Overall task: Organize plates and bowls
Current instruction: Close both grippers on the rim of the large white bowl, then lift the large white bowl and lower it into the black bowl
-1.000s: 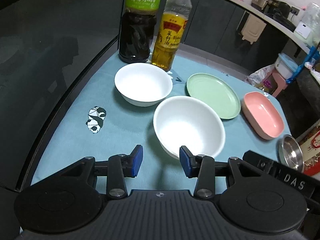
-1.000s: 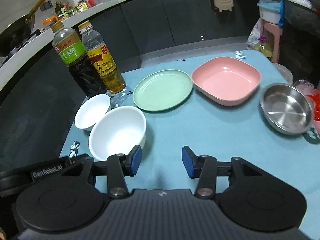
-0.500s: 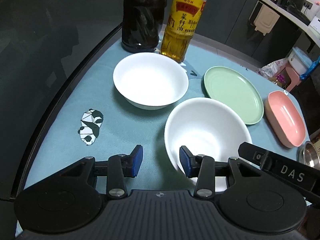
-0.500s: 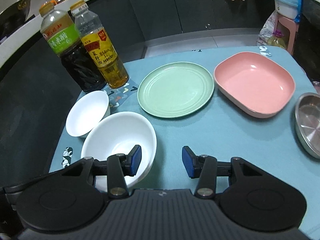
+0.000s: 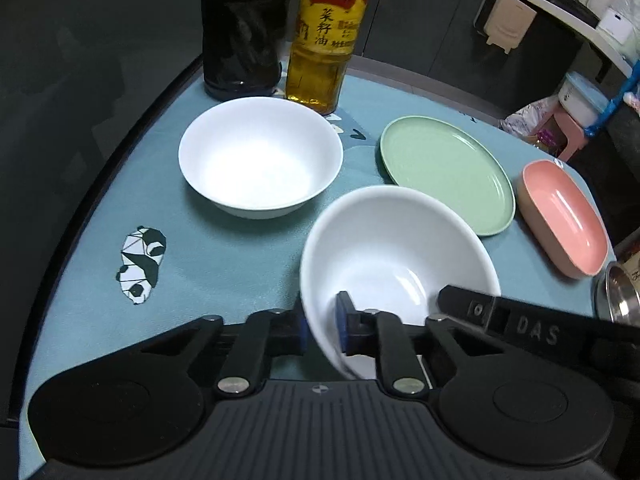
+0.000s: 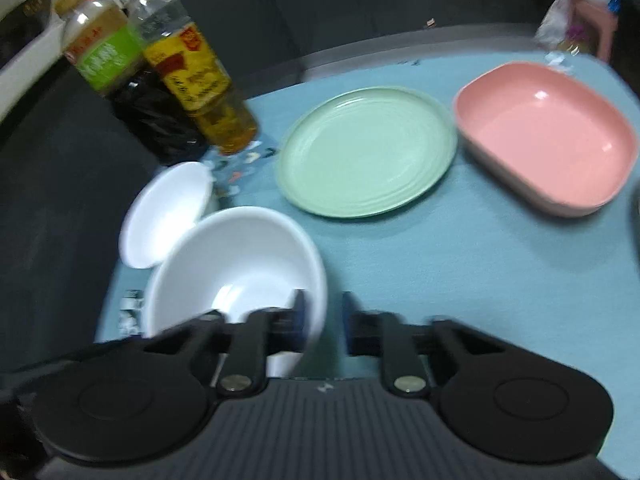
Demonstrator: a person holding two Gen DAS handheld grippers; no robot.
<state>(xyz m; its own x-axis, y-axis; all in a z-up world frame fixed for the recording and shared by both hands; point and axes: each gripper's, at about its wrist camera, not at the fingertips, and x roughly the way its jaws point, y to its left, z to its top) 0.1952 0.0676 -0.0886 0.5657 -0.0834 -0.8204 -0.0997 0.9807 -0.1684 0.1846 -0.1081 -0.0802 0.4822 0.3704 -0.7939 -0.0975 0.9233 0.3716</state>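
Observation:
A large white bowl (image 5: 396, 256) (image 6: 236, 264) sits at the near side of the teal tablecloth (image 5: 224, 256). My left gripper (image 5: 322, 328) is closing on its near-left rim, one blue pad outside the wall and one inside, both pressed against it. My right gripper (image 6: 323, 318) is closing on the opposite rim the same way; that view is blurred. The bowl looks slightly tipped. Behind it stand a smaller white bowl (image 5: 260, 156) (image 6: 166, 216), a green plate (image 5: 446, 172) (image 6: 366, 144) and a pink square dish (image 5: 564, 216) (image 6: 544, 132).
A dark vinegar bottle (image 5: 242, 40) (image 6: 132, 96) and a yellow oil bottle (image 5: 326, 40) (image 6: 204, 92) stand at the back edge. A steel bowl (image 5: 620, 296) sits at the far right. The table's curved edge runs close on the left, near a panda print (image 5: 142, 264).
Both grippers came forward and down to the large white bowl. Their jaws went from wide apart to clamped on opposite sides of its rim.

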